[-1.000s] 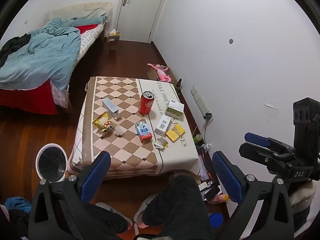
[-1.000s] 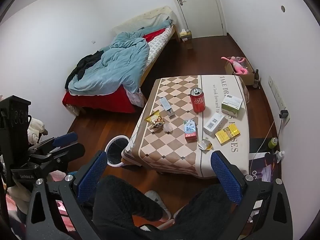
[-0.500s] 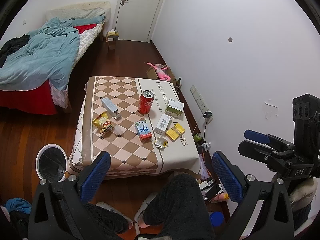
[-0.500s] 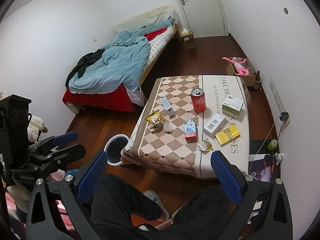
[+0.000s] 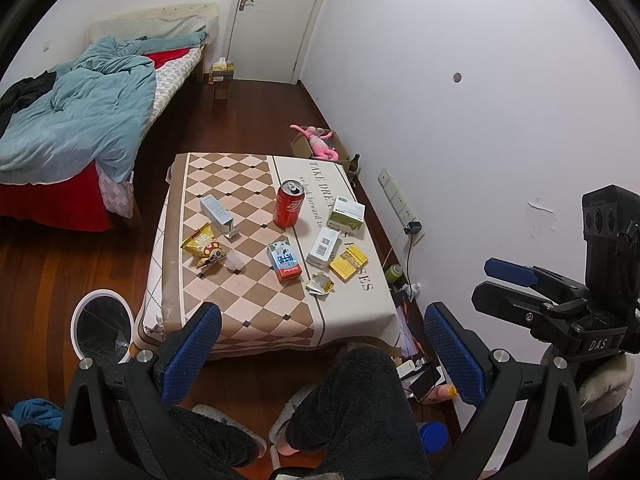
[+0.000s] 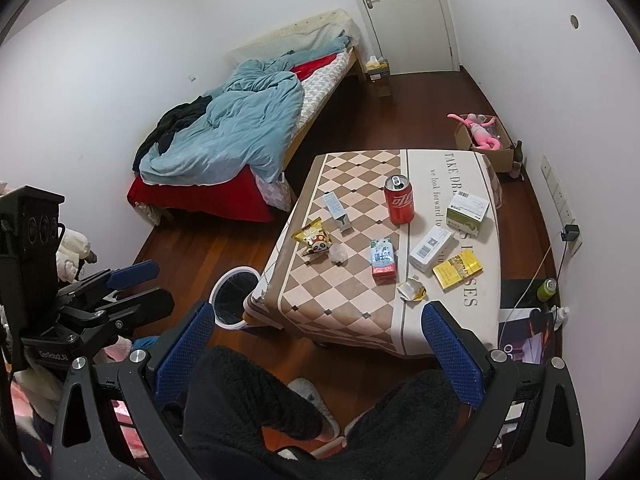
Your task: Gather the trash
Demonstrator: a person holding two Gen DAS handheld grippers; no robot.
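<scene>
Trash lies on a low table with a checkered cloth [image 5: 248, 320] [image 6: 320, 312]: a red can [image 5: 289, 209] [image 6: 400, 205], a yellow snack bag [image 5: 201, 245] [image 6: 312, 236], a blue-and-red carton [image 5: 284, 261] [image 6: 383, 258], a crumpled wrapper [image 5: 320, 283] [image 6: 411, 290] and several small boxes. A white bin with a black liner [image 5: 100, 293] [image 6: 240, 269] stands on the floor at the table's near left corner. My left gripper [image 5: 322, 354] [image 6: 156, 288] and right gripper [image 6: 318, 354] [image 5: 496, 286] hang open and empty, high above the person's knees, short of the table.
The person's dark-trousered legs and slippers [image 5: 360, 400] are below the grippers. A bed with a blue duvet [image 5: 80, 128] fills the left. A cardboard box with a pink toy [image 5: 320, 146] sits beyond the table. Cables, bottles and a wall socket [image 5: 412, 228] crowd the right wall.
Both views have drifted only slightly. Nothing on the table has moved, and both grippers stay open and empty.
</scene>
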